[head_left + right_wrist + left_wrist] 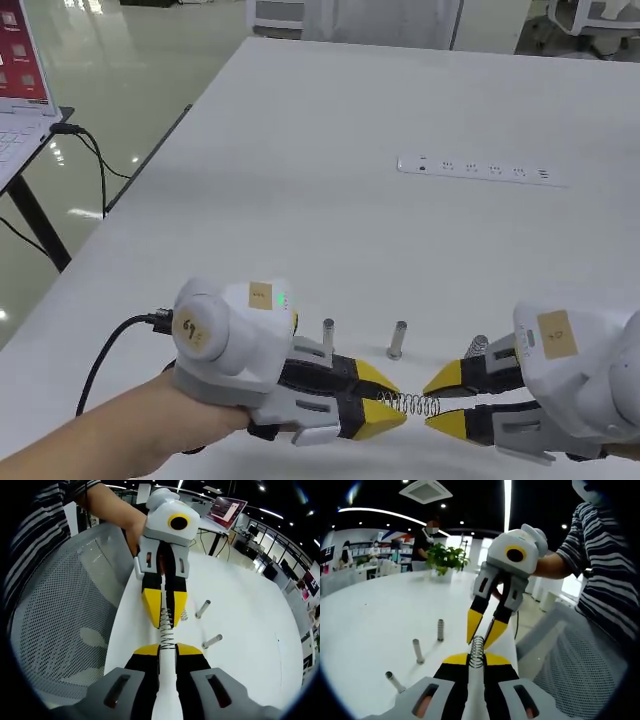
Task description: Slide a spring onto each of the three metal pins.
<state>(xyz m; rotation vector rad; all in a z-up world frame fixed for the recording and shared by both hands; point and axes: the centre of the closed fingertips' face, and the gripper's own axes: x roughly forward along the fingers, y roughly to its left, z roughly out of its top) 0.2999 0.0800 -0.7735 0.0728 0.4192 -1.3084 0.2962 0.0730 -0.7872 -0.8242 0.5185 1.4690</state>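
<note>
Gripping one end of the spring, the left hand-held gripper has its yellow-tipped jaws closed on the coil and is carried in a hand. The spring runs level from those jaws straight ahead to the right hand-held gripper, which faces the left one tip to tip. Its jaws stand somewhat parted on either side of the spring's far end, and whether they press on it cannot be told. Both hand-held grippers and the spring sit along the near edge of the counter. Past them, on the side away from the person, three upright pins stand in a row. The first pin is just beyond the left hand-held gripper. The middle pin is beyond the gap between the two. The third pin is close behind the right hand-held gripper's jaws and partly hidden. The third pin shows a coiled surface; the other two are bare. Farther out, a power strip lies on the counter.
</note>
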